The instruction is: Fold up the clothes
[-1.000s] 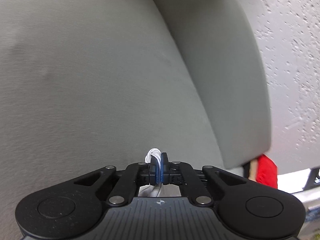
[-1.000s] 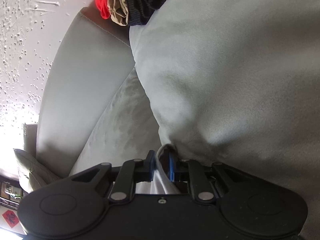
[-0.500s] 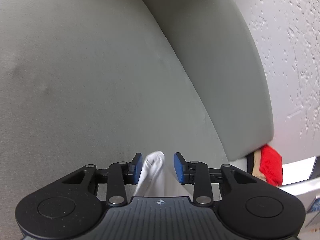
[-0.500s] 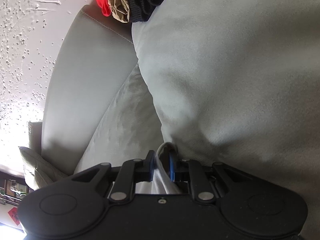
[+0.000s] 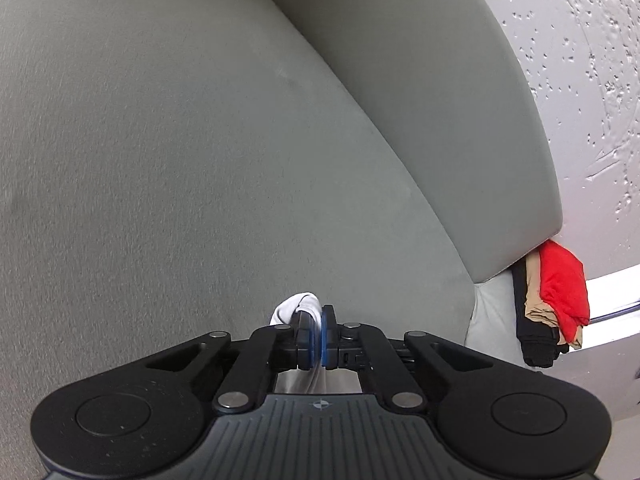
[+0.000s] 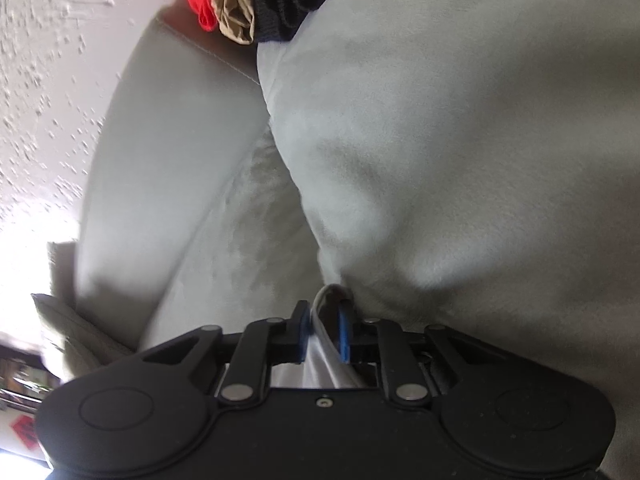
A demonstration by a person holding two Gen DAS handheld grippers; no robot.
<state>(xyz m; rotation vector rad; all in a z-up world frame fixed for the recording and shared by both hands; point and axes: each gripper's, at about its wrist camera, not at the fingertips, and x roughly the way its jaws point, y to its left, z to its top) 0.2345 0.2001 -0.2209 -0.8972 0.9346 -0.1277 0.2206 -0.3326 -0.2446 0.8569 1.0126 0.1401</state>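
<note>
A white garment is held by both grippers over a grey sofa. In the left wrist view my left gripper (image 5: 320, 320) is shut, its blue pads pinching the white garment (image 5: 295, 307), a small bunch of which bulges over the left finger. In the right wrist view a fold of the white garment (image 6: 322, 360) runs between the blue pads of my right gripper (image 6: 324, 320); its jaws are closing on that fold. Most of the garment hangs below both grippers, out of sight.
The grey seat cushion (image 5: 180, 160) and back cushion (image 5: 440, 120) fill the left wrist view. A stack of red, tan and black clothes (image 5: 560, 304) sits on the sofa's far end, also in the right wrist view as the clothes stack (image 6: 256, 4). A textured white wall (image 5: 580, 60) lies behind.
My left gripper opened around the white cloth half a second ago and has shut on it again, shifting slightly. The right gripper stays put, holding its fold.
</note>
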